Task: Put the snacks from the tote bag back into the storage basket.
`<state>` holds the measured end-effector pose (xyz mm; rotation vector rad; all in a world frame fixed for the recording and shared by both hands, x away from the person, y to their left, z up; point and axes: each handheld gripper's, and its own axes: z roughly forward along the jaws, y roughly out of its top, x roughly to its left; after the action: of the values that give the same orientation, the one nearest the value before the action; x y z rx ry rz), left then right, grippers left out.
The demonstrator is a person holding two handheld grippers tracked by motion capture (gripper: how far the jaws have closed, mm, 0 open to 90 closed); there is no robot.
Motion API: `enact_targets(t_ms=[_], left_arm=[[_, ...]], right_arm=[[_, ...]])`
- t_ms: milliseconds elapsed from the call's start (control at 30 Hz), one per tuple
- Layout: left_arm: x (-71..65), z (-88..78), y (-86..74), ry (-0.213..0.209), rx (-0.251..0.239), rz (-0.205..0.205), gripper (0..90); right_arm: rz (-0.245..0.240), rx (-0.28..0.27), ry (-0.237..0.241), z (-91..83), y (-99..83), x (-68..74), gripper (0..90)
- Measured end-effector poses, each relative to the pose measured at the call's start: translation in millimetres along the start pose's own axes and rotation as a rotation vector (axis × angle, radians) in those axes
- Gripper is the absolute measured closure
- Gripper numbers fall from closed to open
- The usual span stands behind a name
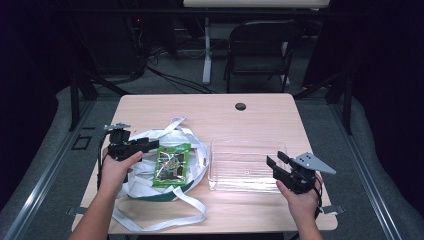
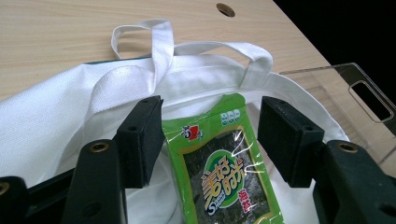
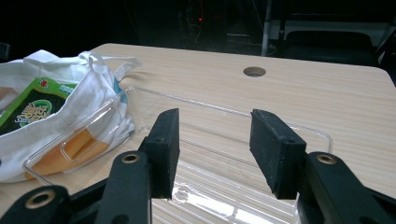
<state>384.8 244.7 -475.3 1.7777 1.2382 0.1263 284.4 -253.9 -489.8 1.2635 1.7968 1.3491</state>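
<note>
A green seaweed snack packet (image 1: pixel 171 165) is seen lying on a white cloth tote bag (image 1: pixel 145 181) at the left of the tabletop (image 1: pixel 250 120), with the left gripper (image 2: pixel 210 135) held over it, jaws open either side of the packet's top without pressing it. To the right, a clear plastic tray (image 1: pixel 245 167) sits empty; the right gripper (image 3: pixel 212 140) is held open above its near edge. The bag's contents are hidden.
</note>
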Motion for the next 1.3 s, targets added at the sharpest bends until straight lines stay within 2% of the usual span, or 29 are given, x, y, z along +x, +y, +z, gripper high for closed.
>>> enact_targets(t_ms=[300,500,1300], left_arm=[[-0.7,-0.2,-0.6,-0.013,-0.004,-0.005,40.0],[1.3,5.6,-1.6,-0.021,0.019,-0.013,39.8],[1.1,10.7,-6.6,-0.016,0.056,-0.01,38.5]], right_arm=[[-0.004,-0.01,-0.002,-3.4,1.3,1.3,52.8],[-0.002,0.004,-0.002,-0.5,-0.7,-0.6,52.8],[-0.004,0.003,0.002,-0.5,0.8,1.5,52.1]])
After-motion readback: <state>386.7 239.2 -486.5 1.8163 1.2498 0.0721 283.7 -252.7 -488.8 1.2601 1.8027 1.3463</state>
